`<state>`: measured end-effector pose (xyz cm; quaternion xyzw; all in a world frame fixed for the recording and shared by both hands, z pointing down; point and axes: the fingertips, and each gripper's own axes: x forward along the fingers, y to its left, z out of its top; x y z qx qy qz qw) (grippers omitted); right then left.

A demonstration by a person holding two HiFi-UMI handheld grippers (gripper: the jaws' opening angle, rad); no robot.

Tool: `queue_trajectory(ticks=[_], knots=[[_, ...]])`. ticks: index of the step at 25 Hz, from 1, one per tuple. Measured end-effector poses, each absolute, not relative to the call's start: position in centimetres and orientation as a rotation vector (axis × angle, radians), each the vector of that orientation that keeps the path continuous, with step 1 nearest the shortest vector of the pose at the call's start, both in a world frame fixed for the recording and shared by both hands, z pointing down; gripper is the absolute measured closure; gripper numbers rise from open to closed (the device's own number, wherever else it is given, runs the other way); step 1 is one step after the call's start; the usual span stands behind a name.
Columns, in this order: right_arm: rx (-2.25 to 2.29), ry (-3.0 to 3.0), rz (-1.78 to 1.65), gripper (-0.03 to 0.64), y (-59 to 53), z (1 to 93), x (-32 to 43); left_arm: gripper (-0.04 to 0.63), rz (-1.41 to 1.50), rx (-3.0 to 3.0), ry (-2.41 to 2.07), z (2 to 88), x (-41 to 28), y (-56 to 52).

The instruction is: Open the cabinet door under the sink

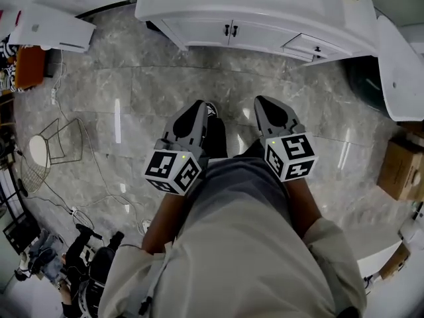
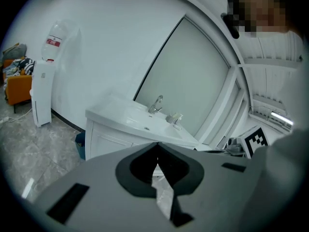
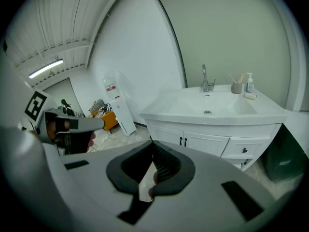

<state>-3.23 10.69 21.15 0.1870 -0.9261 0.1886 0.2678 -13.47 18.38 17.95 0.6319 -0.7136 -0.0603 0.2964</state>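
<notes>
- Pale clothing (image 1: 245, 257) on the person fills the foot of the head view. Both claws are held out just past it, above the grey floor (image 1: 132, 98).
- Left claw (image 1: 199, 106) is clenched: its own view shows the tips meeting, with only the hollow behind them and nothing caught.
- Right claw (image 1: 264, 102) is clenched too, tips together and empty.
- Cabinet doors (image 1: 202, 30) sit closed under the sink (image 1: 291, 5), straight ahead of both claws and well apart from them, with bare floor between.
- Two dark handles (image 3: 183, 141) stand side by side at the seam where the doors meet. Their long axis is vertical, so a claw would probably have to close across one from the sides.
- That seam lies roughly between the two claws in the head view, and neither is clearly nearer.
- Right gripper view faces the handles openly, while the left claw's own body hides most of the cabinet front in its view. I judge the right one better lined up.
- Opening has not begun: closing the distance and releasing a claw come first.
</notes>
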Motion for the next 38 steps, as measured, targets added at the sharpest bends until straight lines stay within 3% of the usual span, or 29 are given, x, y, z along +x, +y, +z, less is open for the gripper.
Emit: queue_trajectory(ticks=[13, 38], knots=[[0.65, -2.44, 0.597, 0.604, 6.2, 24.2, -9.6, 0.595, -0.041, 1.78, -1.757, 21.4, -19.7, 14.0], [0.586, -2.309, 0.575, 0.601, -2.2, 35.7, -11.8, 0.595, -0.03, 1.633, -1.701, 30.8, -18.1, 8.7]])
